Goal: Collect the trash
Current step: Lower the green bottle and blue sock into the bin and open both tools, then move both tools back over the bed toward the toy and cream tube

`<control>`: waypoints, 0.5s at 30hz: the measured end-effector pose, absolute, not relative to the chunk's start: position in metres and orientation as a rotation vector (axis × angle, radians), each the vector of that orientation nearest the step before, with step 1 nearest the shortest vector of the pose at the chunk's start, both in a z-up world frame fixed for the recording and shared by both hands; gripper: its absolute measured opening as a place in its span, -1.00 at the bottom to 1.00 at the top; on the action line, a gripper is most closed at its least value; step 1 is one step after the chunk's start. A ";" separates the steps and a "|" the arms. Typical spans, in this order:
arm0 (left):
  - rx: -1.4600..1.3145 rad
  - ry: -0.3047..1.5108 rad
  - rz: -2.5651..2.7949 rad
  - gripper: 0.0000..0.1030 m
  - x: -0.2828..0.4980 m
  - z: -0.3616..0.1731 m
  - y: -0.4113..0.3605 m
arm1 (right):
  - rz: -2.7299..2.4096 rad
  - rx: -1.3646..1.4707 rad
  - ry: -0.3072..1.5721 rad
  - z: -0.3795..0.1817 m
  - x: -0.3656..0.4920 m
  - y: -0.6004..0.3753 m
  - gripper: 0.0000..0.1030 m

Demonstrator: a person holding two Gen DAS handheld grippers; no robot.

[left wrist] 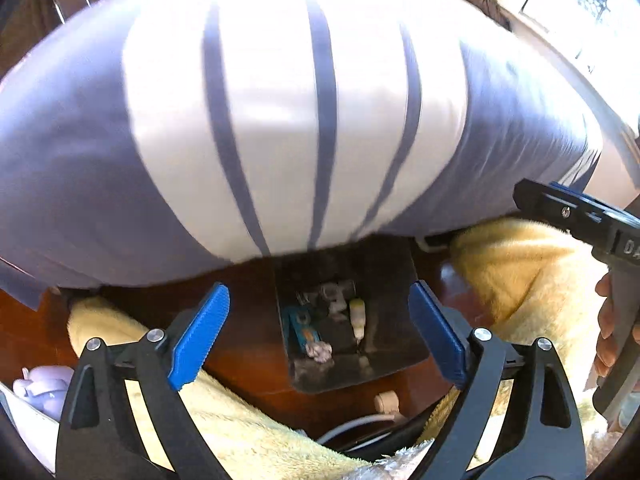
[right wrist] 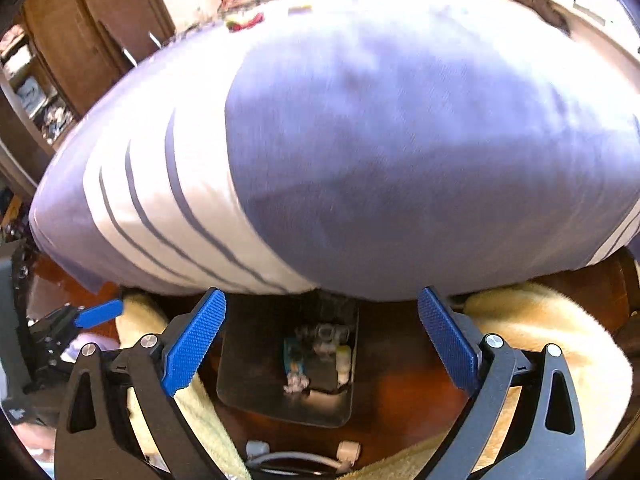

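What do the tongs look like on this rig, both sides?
Both match. Left tongs and right tongs: two black angular linkage arms with triangular cutouts and silver pivot bolts, each tipped with a flat blue ribbed pad. Seen from the left, the right unit's body is black with a blue strip, a screw and partial white lettering.

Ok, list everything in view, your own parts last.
bin: one, dark, on the floor below the bed, open top.
trash: several small pieces, white, teal and cream, inside the bin.
bedcover: one, lilac and white with dark stripes, over the bed above the bin.
blanket: pale yellow, fluffy, on both sides of the bin.
floor: reddish-brown, glossy, under the bin.
cable: one, white, with plugs, near edge of the floor.
left claw: blue pads, open, nothing between them.
right claw: blue pads, open, nothing between them.
hand: one, on the right claw's grip.
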State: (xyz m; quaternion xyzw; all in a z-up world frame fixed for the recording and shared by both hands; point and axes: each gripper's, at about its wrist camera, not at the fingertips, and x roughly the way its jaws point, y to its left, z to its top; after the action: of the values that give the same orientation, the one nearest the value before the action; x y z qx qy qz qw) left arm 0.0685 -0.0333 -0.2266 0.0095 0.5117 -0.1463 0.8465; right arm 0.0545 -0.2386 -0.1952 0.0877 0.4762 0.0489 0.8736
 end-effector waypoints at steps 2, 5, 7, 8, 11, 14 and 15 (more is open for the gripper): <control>0.019 1.039 -0.299 0.72 0.069 -0.211 -0.029 | 0.088 0.165 0.961 -0.182 0.054 -0.241 0.93; 0.028 0.984 -0.281 0.78 0.072 -0.187 -0.023 | 0.059 0.133 0.916 -0.163 0.057 -0.244 0.93; 0.039 0.957 -0.271 0.79 0.078 -0.172 -0.020 | 0.048 0.125 0.886 -0.150 0.062 -0.249 0.93; 0.043 0.941 -0.265 0.80 0.082 -0.165 -0.018 | 0.045 0.125 0.875 -0.145 0.064 -0.253 0.93; 0.050 0.909 -0.248 0.83 0.095 -0.149 -0.014 | 0.031 0.113 0.841 -0.128 0.077 -0.259 0.93; 0.061 0.888 -0.235 0.84 0.115 -0.136 -0.014 | 0.026 0.097 0.828 -0.121 0.097 -0.261 0.93; 0.067 0.880 -0.233 0.84 0.122 -0.131 -0.016 | 0.030 0.097 0.826 -0.117 0.109 -0.262 0.93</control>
State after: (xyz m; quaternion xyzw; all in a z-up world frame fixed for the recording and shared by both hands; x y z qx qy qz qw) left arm 0.1217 -0.0162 -0.1308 0.0325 0.4249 -0.1124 0.8977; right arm 0.1093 -0.2621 -0.1174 0.0472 0.4014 0.0144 0.9146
